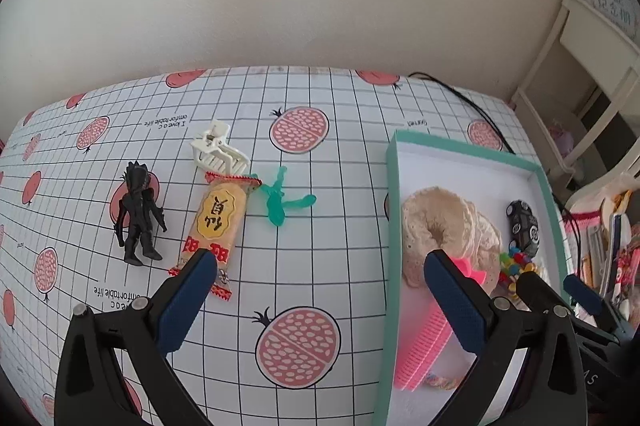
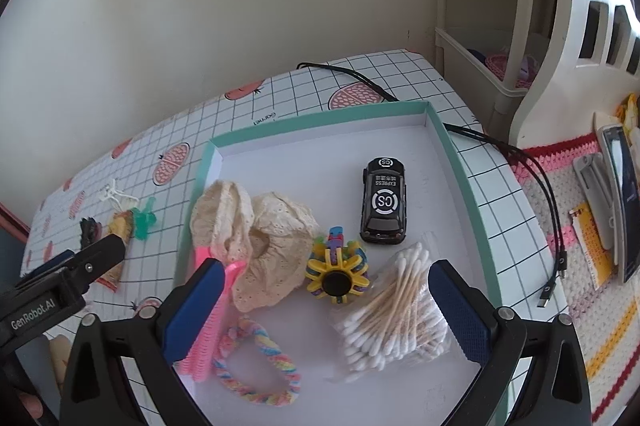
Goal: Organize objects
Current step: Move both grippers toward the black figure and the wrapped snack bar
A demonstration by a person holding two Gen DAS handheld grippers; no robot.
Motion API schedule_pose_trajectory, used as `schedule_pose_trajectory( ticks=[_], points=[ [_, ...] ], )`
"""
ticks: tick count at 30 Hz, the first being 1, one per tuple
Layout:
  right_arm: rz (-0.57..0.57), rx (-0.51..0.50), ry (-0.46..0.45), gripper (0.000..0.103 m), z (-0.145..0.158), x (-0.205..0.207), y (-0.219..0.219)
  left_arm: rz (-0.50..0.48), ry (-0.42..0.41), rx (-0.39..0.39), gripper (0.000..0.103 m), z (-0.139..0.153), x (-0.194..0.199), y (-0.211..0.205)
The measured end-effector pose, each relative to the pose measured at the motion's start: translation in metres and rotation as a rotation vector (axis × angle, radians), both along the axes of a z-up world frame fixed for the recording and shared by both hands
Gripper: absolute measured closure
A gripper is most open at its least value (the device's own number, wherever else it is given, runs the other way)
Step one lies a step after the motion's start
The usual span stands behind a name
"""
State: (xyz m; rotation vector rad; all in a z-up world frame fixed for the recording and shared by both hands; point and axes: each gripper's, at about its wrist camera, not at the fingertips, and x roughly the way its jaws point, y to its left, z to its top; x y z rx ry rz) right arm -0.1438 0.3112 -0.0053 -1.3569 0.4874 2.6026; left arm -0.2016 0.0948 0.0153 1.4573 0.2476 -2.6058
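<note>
A teal-rimmed white box (image 1: 394,210) (image 2: 472,186) holds a cream lace scrunchie (image 2: 272,246) (image 1: 440,222), a pink comb (image 1: 420,346) (image 2: 208,338), a rainbow hair tie (image 2: 256,366), a black toy car (image 2: 384,202) (image 1: 524,226), a colourful spinner toy (image 2: 336,266) and a bag of cotton swabs (image 2: 396,310). On the tablecloth lie a black figure (image 1: 138,214), a snack packet (image 1: 216,222), a white claw clip (image 1: 218,152) and a green toy (image 1: 280,198). My left gripper (image 1: 320,266) hangs open above the cloth near the packet. My right gripper (image 2: 324,282) stands open over the box.
A black cable (image 2: 500,146) runs along the table's far right edge. A white shelf unit (image 2: 540,46) stands to the right, with a crocheted mat (image 2: 580,286) carrying small items. A wall backs the table.
</note>
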Motion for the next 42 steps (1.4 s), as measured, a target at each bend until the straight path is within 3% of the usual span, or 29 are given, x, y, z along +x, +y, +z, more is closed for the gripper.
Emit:
schedule_pose_trajectory(
  ticks=[8, 22, 28, 36, 42],
  points=[
    [-0.023, -0.039, 0.003, 0.0, 0.007, -0.003, -0.006, 0.005, 0.009, 0.011, 0.0, 0.005, 0.002, -0.013],
    [0.045, -0.036, 0.048, 0.0, 0.028, -0.004, -0.047, 0.141, 0.055, 0.059, 0.0, 0.017, 0.025, -0.085],
    [0.152, -0.08, 0.06, 0.0, 0.033, -0.015, -0.083, 0.207, 0.063, 0.078, 0.0, 0.015, 0.038, -0.122],
    [0.25, -0.053, 0.047, 0.0, 0.033, -0.037, -0.132, 0.287, 0.07, 0.129, 0.0, 0.002, 0.054, -0.166],
    [0.303, -0.044, 0.022, 0.002, 0.023, -0.055, -0.164, 0.315, 0.025, 0.167, 0.0, -0.013, 0.053, -0.187]
  ],
)
